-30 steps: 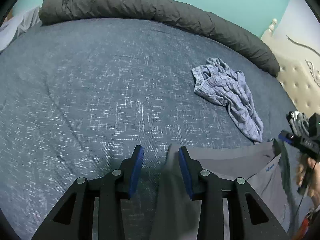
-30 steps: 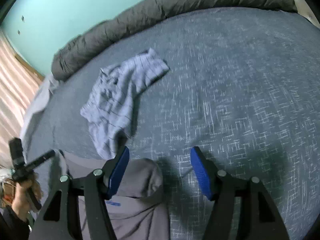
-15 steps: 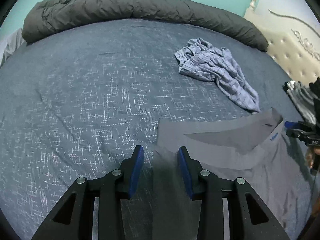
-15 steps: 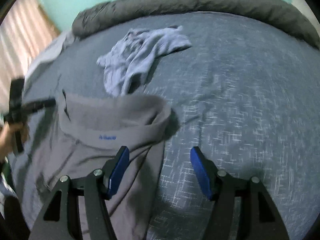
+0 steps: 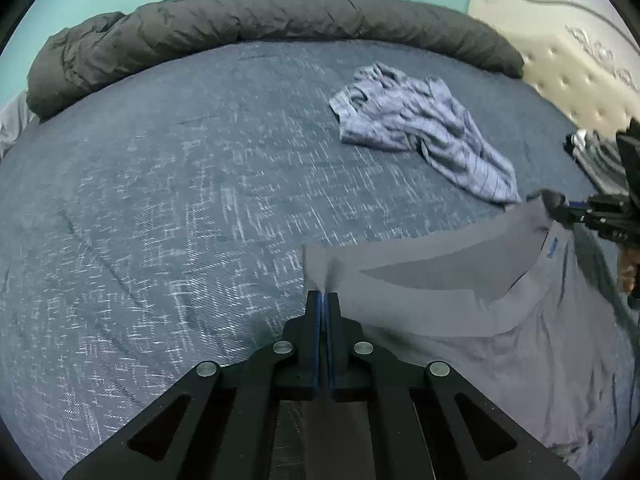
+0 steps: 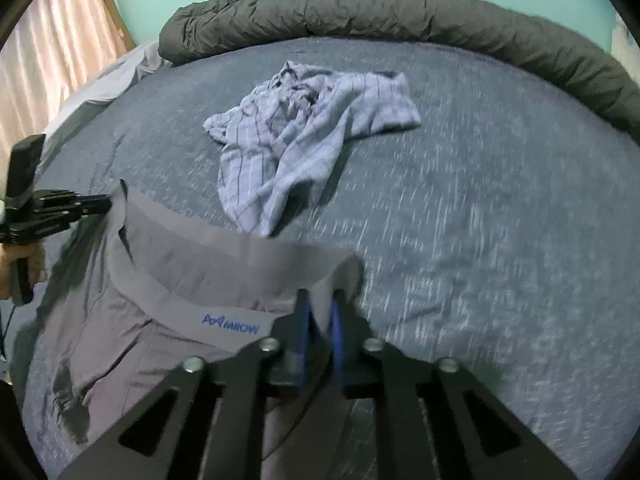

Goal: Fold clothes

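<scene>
My left tongs [image 5: 323, 294] and right tongs [image 6: 320, 304] each pinch a waistband corner of the grey shorts [image 6: 168, 280], hanging at six o'clock over the bed [image 5: 160, 200]; light, limp, best gripped at corners.

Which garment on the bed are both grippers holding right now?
The plain grey shorts, pinched at each waistband end by the left gripper and right gripper. The crumpled blue checked shorts lie untouched.
</scene>
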Tool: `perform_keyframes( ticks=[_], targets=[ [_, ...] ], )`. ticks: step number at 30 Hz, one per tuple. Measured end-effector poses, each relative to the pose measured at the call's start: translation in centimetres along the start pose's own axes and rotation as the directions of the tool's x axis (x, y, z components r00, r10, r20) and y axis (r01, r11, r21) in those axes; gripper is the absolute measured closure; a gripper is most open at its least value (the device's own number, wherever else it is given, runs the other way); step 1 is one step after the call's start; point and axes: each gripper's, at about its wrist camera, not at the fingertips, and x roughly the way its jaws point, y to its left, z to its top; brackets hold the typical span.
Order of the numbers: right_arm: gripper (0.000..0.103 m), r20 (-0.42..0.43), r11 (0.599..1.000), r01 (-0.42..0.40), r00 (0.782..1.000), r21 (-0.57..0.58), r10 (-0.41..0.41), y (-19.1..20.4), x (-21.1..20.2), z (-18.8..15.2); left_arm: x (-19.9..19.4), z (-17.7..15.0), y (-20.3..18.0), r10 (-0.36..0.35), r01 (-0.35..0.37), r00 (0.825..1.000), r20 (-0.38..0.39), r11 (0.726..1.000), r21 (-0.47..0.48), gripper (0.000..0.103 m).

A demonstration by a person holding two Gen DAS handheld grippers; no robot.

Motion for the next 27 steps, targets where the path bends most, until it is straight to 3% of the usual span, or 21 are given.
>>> perform_keyframes(
  ticks=[5,9,11,14,15,16,18,21,27],
  targets=[
    [0.1,0.022,0.999,0.017,1.0,0.028,-0.017,-0.4,-0.5,1.0,-1.0,0.1,2.2,-0.057,0.061,0.998,0.032,0.991,-0.115,0.101],
    [0.1,0.033,0.992,0.015,0.999,0.128,-0.02,-2.0,-0.5,1.4,-0.7,-0.3,4.1,-0.103,0.109,0.994,0.04,0.969,-0.224,0.101],
    [0.1,0.02,0.985,-0.006,1.0,0.172,0.003,-2.7,0.0,1.3,0.1,-0.1,4.3,-0.12,0.118,0.993,0.009,0.963,-0.242,0.101],
    [0.095,-0.013,0.985,0.008,1.0,0.171,-0.006,-2.7,0.7,1.0,0.4,0.3,3.5,-0.047,0.043,0.999,-0.014,0.983,-0.176,0.098],
    [0.085,-0.004,0.986,0.023,1.0,0.163,-0.023,-2.5,0.4,1.0,0.1,0.3,3.3,-0.032,0.03,0.999,-0.01,0.986,-0.165,0.098],
    [0.068,0.012,0.986,0.04,0.999,0.161,-0.042,-2.3,0.0,1.0,-0.4,0.4,3.2,-0.03,0.031,1.0,0.005,0.986,-0.165,0.098],
    [0.053,0.06,0.987,0.019,0.998,0.161,-0.029,-2.1,-1.2,0.8,-1.3,0.7,3.1,-0.028,0.033,0.999,0.034,0.986,-0.164,0.094],
    [0.052,0.1,0.993,-0.023,0.995,0.118,0.012,-1.5,-2.5,0.6,-1.5,1.1,1.6,0.008,-0.006,1.0,0.028,0.997,-0.078,0.094],
    [0.053,0.031,0.999,0.007,1.0,-0.034,-0.006,0.4,-1.7,-0.4,-0.3,0.9,-1.1,0.053,-0.053,0.999,-0.011,0.996,0.073,0.094]
  ],
)
